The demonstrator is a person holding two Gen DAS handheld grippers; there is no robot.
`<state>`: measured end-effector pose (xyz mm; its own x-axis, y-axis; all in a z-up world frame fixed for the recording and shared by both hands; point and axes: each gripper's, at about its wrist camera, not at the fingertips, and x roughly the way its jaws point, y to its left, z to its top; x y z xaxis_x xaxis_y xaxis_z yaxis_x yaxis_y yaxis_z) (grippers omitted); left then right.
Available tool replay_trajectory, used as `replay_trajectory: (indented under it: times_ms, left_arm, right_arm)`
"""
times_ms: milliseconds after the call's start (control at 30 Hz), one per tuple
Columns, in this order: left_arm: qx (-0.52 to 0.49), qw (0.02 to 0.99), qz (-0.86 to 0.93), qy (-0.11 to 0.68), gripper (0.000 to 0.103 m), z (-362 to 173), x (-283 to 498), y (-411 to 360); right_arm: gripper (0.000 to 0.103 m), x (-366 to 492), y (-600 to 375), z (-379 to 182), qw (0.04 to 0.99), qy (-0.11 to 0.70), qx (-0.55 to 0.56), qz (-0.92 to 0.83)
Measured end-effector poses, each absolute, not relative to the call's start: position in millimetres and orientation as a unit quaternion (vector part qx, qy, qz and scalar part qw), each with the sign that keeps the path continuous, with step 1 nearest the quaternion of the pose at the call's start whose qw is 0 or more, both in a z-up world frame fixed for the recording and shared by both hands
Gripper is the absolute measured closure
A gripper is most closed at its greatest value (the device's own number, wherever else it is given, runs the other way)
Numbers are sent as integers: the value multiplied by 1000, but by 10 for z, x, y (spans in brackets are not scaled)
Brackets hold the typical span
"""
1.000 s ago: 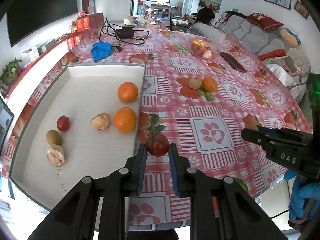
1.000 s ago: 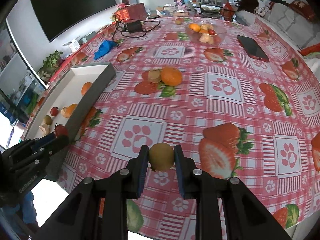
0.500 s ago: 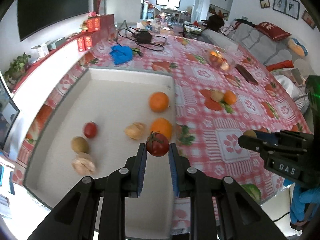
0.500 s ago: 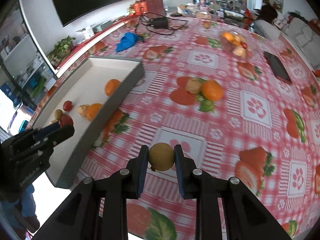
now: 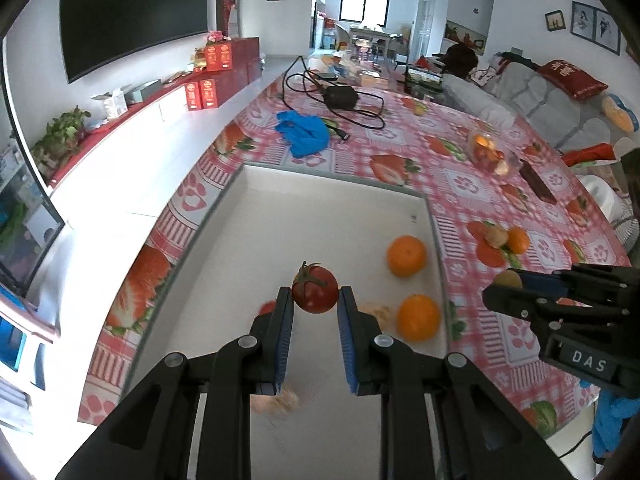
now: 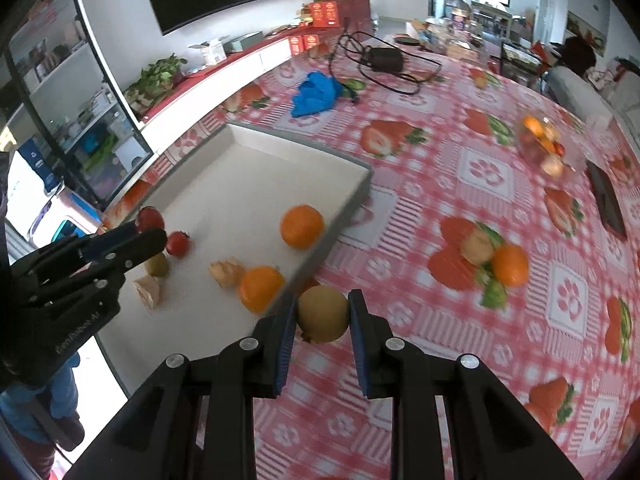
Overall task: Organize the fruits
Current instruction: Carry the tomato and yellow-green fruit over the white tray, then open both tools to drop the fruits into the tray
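Observation:
My left gripper (image 5: pixel 315 312) is shut on a red tomato (image 5: pixel 315 293) and holds it above the white tray (image 5: pixel 304 216). My right gripper (image 6: pixel 322 322) is shut on a yellow-brown kiwi (image 6: pixel 322 314), held over the tablecloth beside the tray's right wall (image 6: pixel 336 220). In the tray lie two oranges (image 6: pixel 301 226) (image 6: pixel 261 288), a second tomato (image 6: pixel 177 243), a kiwi (image 6: pixel 157 265) and two pale peeled pieces (image 6: pixel 226 272). Another orange (image 6: pixel 509 266) and a pale fruit (image 6: pixel 478 246) lie on the table to the right.
A clear bowl of fruit (image 6: pixel 546 146) and a dark phone (image 6: pixel 608 202) sit at the far right. A blue cloth (image 6: pixel 316 92) and a black charger with cables (image 6: pixel 384 60) lie beyond the tray. A white cabinet runs along the table's left side.
Both grippers have moved left with their fruit. The left gripper is now over the tray's middle; the right gripper has come up beside the tray's right wall.

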<state>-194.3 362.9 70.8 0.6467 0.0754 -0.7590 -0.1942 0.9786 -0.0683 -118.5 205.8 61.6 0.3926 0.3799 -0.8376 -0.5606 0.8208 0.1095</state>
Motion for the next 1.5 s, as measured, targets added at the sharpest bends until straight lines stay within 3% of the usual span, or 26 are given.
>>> replay_trajectory:
  times_ms: [1500]
  left_arm:
    - [-53, 886, 101, 450, 78, 335, -1459, 3858]
  right_arm:
    - [76, -668, 2899, 387, 809, 483, -116, 315]
